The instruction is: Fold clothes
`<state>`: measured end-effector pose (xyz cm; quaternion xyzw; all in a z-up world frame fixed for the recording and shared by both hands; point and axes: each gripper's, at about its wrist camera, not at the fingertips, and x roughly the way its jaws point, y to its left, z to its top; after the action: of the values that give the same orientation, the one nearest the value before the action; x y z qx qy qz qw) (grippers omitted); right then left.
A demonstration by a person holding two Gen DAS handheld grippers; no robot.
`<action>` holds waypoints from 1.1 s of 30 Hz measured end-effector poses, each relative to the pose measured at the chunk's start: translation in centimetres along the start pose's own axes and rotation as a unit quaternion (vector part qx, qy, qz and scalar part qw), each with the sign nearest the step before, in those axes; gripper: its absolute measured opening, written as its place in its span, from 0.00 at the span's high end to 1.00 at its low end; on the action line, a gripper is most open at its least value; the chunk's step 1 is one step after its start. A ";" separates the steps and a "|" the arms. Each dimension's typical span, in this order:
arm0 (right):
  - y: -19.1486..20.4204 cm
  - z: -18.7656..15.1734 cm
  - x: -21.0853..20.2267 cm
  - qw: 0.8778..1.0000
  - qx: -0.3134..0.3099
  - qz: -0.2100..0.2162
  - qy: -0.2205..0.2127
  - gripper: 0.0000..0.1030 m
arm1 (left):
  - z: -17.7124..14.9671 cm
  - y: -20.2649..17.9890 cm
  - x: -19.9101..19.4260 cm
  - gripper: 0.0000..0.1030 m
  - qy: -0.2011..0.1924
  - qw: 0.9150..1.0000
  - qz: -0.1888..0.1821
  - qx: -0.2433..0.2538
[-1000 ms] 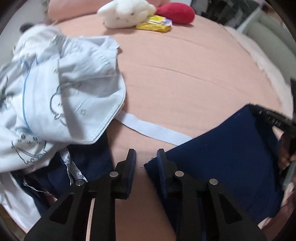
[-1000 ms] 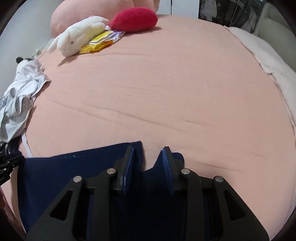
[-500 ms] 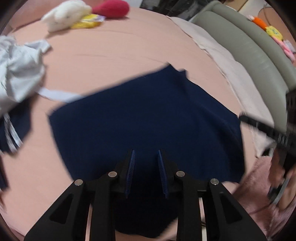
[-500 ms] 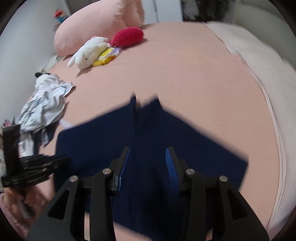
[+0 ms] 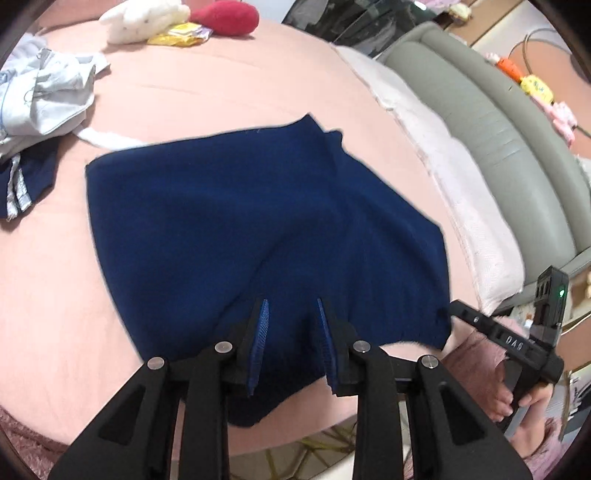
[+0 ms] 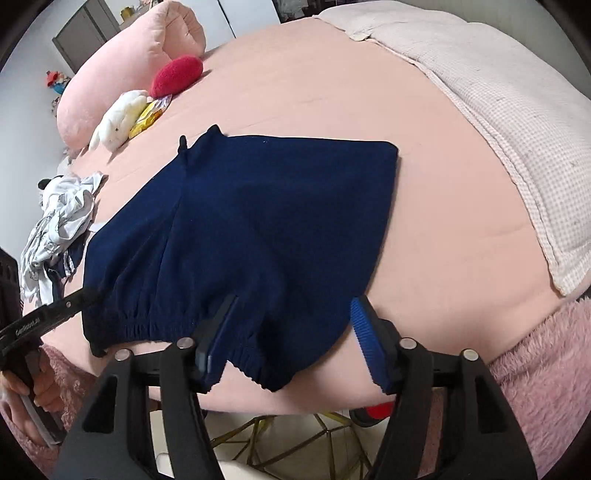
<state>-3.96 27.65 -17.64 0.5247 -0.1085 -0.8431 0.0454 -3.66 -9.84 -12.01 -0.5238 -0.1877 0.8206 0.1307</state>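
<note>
Right tool [image 6: 291,332] opening off waistband of dark navy knit shorts [image 6: 255,229], spread at pink bed's [image 6: 332,92] near edge; left tool [image 5: 291,343] narrowly parted, grip unclear. Smoothing done; folding next.

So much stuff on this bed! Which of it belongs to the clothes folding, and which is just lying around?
Part of the job:
- navy shorts, spread flat
- pile of unfolded clothes
- left gripper
- right gripper, jaws opening

Just lying about:
- white plush toy
- red plush toy
- yellow packet
- pink pillow
- checked blanket
</note>
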 end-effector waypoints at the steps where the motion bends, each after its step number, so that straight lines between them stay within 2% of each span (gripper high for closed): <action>1: -0.4 -0.2 0.3 1.000 0.009 -0.002 0.008 0.38 | -0.2 0.2 0.2 0.72 0.008 1.000 0.006 -0.008; 4: -1.6 -0.7 1.3 0.998 0.049 0.010 0.032 0.38 | -1.6 1.9 -0.4 0.72 0.032 0.999 0.013 -0.037; 6: -1.8 -0.9 1.6 0.998 0.059 0.012 0.036 0.38 | -1.8 2.6 0.3 0.72 0.041 0.998 0.002 -0.048; 9: -1.6 -1.0 2.1 0.998 0.043 -0.017 0.041 0.41 | -1.6 3.0 -0.3 0.72 0.030 0.998 -0.005 -0.056; 12: -1.9 -1.1 1.8 0.998 0.051 -0.019 0.033 0.41 | -1.4 3.0 -0.3 0.72 0.024 0.998 -0.005 -0.058; 14: -2.3 -1.1 1.4 0.997 0.065 0.002 0.031 0.38 | -1.3 2.7 0.3 0.72 0.026 0.998 -0.002 -0.056; 17: -2.5 -1.1 2.1 0.993 0.089 0.058 0.052 0.36 | -1.1 1.7 1.0 0.70 0.028 0.999 0.005 -0.042; 19: -2.0 -1.1 2.3 0.993 0.082 0.067 0.053 0.45 | -1.1 1.4 1.1 0.69 0.030 0.999 0.005 -0.037; 20: -1.6 -1.0 2.4 0.993 0.075 0.074 0.055 0.62 | -1.1 1.4 1.0 0.69 0.030 0.999 0.004 -0.036; 24: -0.6 -0.3 2.5 0.993 0.057 0.080 0.059 0.88 | -0.9 2.0 0.9 0.69 0.031 0.998 -0.005 -0.051; 29: 1.1 3.8 2.0 0.992 0.050 0.114 0.037 0.93 | -0.5 2.7 0.8 0.69 0.032 0.997 -0.023 -0.067; 33: 6.5 7.6 1.2 0.988 -0.008 0.151 0.020 0.94 | 0.0 3.2 -0.2 0.69 0.016 0.996 -0.039 -0.080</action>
<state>-11.54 22.15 -13.91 0.5185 -0.1785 -0.8169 0.1789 -3.62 -12.74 -13.28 -0.5377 -0.2711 0.7889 0.1227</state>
